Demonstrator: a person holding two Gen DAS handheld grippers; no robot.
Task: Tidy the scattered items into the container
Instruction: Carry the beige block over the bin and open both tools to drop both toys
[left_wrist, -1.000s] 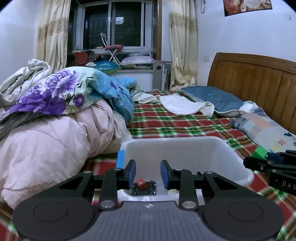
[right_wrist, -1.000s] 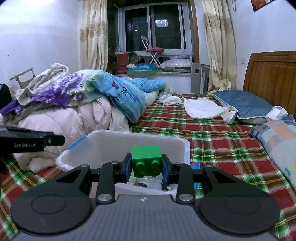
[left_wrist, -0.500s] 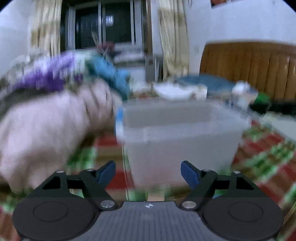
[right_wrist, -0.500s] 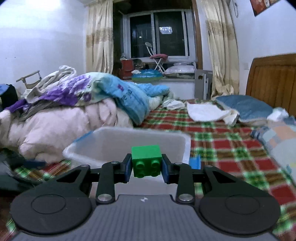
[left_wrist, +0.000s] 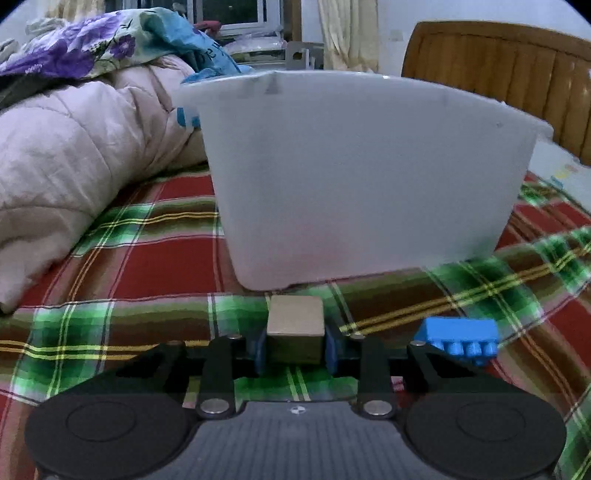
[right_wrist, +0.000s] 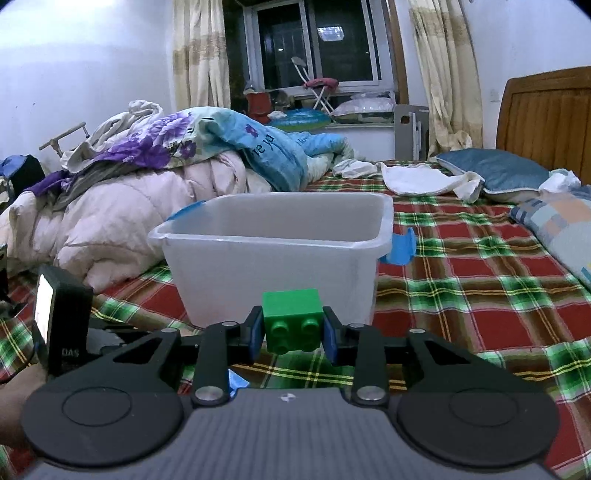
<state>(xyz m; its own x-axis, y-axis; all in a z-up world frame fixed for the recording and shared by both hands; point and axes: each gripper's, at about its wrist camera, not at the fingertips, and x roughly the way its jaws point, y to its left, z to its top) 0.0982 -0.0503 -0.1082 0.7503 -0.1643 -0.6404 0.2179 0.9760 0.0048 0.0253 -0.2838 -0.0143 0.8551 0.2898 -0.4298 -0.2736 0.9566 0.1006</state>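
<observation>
My left gripper (left_wrist: 294, 345) is low on the plaid bedspread, shut on a tan wooden cube (left_wrist: 294, 334), right in front of the white plastic bin (left_wrist: 354, 177). A blue toy brick (left_wrist: 458, 334) lies on the bedspread just right of the left gripper. My right gripper (right_wrist: 293, 330) is shut on a green toy brick (right_wrist: 291, 319) and holds it just before the near wall of the bin (right_wrist: 273, 258). The left gripper's body (right_wrist: 59, 325) shows at the left edge of the right wrist view.
A heap of pink and floral quilts (right_wrist: 129, 192) lies left of the bin. Pillows (right_wrist: 495, 173) and a wooden headboard (right_wrist: 546, 122) are at the right. A blue lid clip (right_wrist: 400, 247) sticks out from the bin's right side. The plaid bedspread (right_wrist: 480, 295) spreads to the right.
My left gripper dropped from above the bin to the bedspread in front of it, opened wide, then closed on the tan cube. My right gripper drew back from the bin, still holding the green brick.
</observation>
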